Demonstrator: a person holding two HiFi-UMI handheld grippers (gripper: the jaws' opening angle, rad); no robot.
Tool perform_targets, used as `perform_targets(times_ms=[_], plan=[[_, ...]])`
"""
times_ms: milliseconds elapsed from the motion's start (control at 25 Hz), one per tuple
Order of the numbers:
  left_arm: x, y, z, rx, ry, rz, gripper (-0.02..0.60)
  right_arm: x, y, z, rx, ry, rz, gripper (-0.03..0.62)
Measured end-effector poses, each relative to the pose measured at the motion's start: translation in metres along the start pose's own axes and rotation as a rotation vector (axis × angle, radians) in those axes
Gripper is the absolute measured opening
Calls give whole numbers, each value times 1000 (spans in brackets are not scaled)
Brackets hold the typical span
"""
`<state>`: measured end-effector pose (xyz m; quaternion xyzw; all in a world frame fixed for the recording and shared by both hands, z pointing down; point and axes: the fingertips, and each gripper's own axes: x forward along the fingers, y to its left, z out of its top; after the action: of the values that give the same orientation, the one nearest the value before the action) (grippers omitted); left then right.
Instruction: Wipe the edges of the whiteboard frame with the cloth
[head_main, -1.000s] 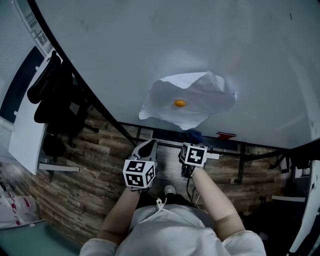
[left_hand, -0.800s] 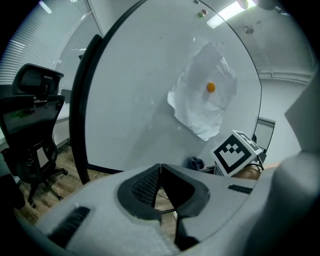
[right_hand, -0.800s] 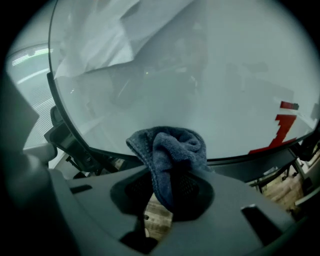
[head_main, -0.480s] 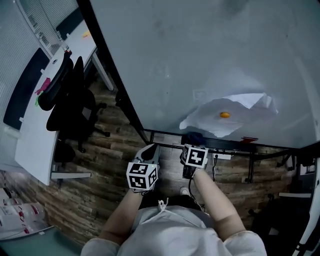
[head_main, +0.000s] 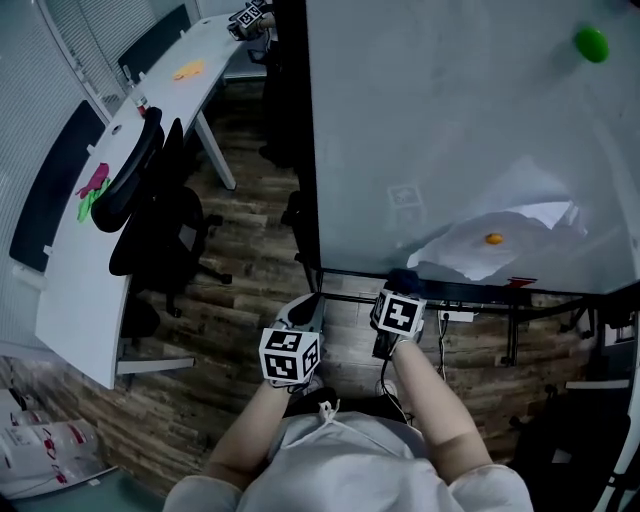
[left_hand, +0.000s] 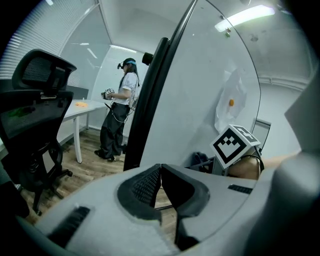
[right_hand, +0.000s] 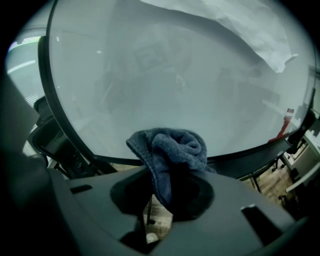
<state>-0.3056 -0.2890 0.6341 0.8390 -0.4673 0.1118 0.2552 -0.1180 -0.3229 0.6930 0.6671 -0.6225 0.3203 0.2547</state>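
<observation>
**Right gripper clamped on cloth below the whiteboard's lower left corner**

The right gripper (right_hand: 168, 192) is seen shut on a dark blue cloth (right_hand: 171, 151); a fold is pinched between the jaws and the rest is bunched above them. In the head view the right gripper (head_main: 397, 291) is held just below the bottom edge of the whiteboard (head_main: 450, 130), near its lower left corner, with the cloth (head_main: 402, 278) against or just short of the black frame (head_main: 470, 292); contact cannot be confirmed.

The left gripper (left_hand: 160, 172) is noted with jaws together at the tips and nothing between them. In the head view the left gripper (head_main: 304, 312) is held below the whiteboard's left corner, beside the right gripper.

A crumpled sheet of paper (head_main: 500, 225) is pinned to the lower right part of the whiteboard by an orange magnet (head_main: 494, 238). A green magnet (head_main: 591, 43) is seen near the upper right of the whiteboard.

To the left of the whiteboard, an office chair (head_main: 150, 210) and a white desk (head_main: 70, 280) are recorded. A second person (left_hand: 120, 120) is seen standing beyond the whiteboard's left edge.
</observation>
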Motion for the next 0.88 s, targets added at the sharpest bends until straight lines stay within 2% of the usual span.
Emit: perform_targets(times_ms=[160,320,600,760,880], plan=[[-7,16,-1,-5,5,-18,18,-1,31,2,-35,-9,29,83],[-16,30,1,0,4,-30,18,5,67,-7,-6,38,74,83],[-37,59,-8,-26,10,-4,18,10,127,-7,-46,52,129,83],[-48,74,-20,-36,28,10,18,11,167,-7,-95,44,217,83],[-54,85,-29,-53,41,26,18,11,189,-5,-133,28,251,83]])
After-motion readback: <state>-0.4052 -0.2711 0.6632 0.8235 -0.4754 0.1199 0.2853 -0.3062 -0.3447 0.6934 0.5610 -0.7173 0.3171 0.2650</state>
